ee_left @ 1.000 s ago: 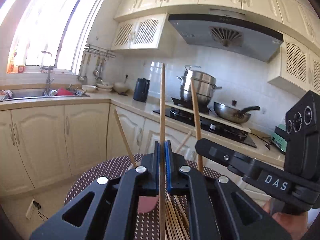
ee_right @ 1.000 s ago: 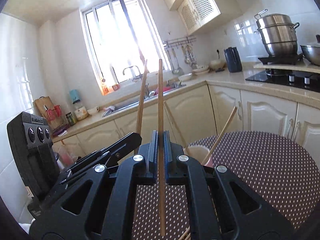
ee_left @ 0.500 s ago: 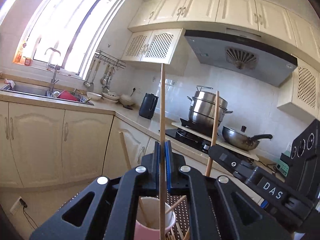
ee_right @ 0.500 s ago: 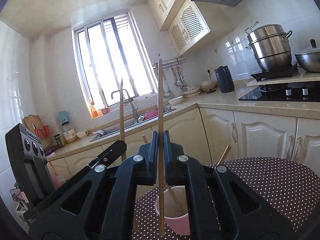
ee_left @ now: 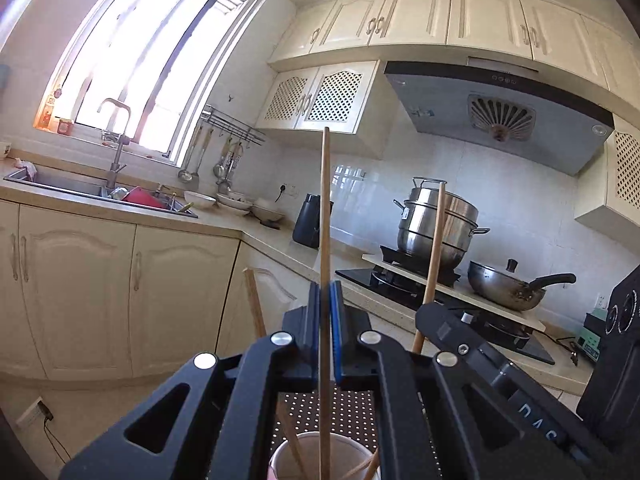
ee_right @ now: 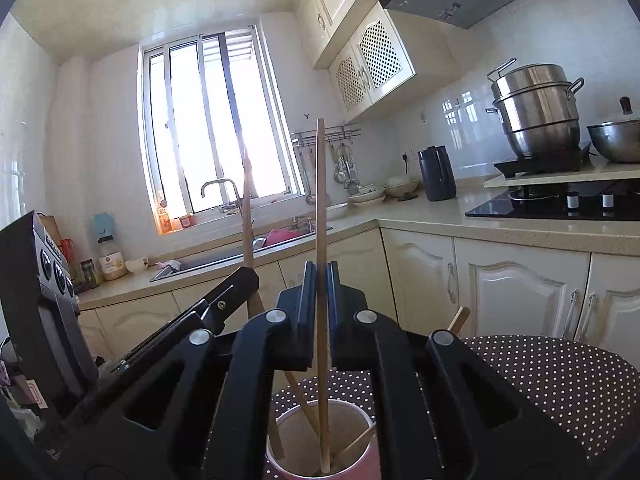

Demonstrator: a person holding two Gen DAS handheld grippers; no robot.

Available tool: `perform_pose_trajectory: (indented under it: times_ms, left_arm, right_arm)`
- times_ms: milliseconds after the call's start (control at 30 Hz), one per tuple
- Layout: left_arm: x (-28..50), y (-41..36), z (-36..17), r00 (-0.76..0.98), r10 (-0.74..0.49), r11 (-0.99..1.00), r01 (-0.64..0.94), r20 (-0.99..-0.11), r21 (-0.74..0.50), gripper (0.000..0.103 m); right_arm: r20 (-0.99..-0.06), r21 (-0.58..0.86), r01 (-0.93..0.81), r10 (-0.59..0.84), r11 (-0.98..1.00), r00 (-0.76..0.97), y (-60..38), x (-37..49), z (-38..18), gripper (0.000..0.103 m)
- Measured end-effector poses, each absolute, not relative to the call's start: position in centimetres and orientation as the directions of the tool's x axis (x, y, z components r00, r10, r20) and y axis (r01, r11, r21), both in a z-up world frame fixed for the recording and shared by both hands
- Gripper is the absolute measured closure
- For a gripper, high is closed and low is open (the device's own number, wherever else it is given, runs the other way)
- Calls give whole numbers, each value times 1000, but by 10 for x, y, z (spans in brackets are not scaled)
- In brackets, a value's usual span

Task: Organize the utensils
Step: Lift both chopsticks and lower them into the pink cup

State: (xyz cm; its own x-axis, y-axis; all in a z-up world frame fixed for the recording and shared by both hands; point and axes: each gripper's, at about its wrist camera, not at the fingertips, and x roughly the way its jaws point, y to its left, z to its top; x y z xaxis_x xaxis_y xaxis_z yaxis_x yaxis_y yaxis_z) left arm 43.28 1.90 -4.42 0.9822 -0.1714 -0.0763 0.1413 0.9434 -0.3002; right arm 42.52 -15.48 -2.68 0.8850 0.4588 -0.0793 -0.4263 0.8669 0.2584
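A round counter [ee_right: 560, 384] with a dark covering dotted in white carries the things — its far edge curves in front of the cream cabinet doors. On it stands a pink cup [ee_right: 320, 440], pale inside, near the close edge. Wooden chopsticks [ee_right: 304, 400] lean inside the cup — their tops angle out past its rim. In the left view only a strip of dotted covering shows behind the cup.

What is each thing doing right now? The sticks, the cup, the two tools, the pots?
Left tool: shut on a chopstick.
Left chopstick: upright, lower end inside the cup.
Right tool: shut on a chopstick.
Right chopstick: upright, tip down in the cup.
Cup: upright on the dotted table, holding loose, leaning chopsticks too.
Steamer pot: lidded, on the stove.
Pan: lidded.
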Motion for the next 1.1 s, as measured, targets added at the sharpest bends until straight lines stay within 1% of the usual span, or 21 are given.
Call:
perform_pose_trajectory:
  times_ms: [300, 667, 1100]
  left_arm:
    - [424, 22, -66, 975, -176, 949, 132, -133, -286, 98]
    - [389, 26, -81, 962, -191, 958, 139, -195, -249, 98]
    - [380, 19, -92, 941, -197, 971, 149, -274, -188, 97]
  right_arm:
    - [-123, 256, -427, 467, 867, 875, -162, 412, -44, 97]
    - [-175, 243, -427, 473, 871, 864, -166, 386, -54, 97]
    - [-281, 208, -424, 468, 882, 838, -151, 383, -77, 97]
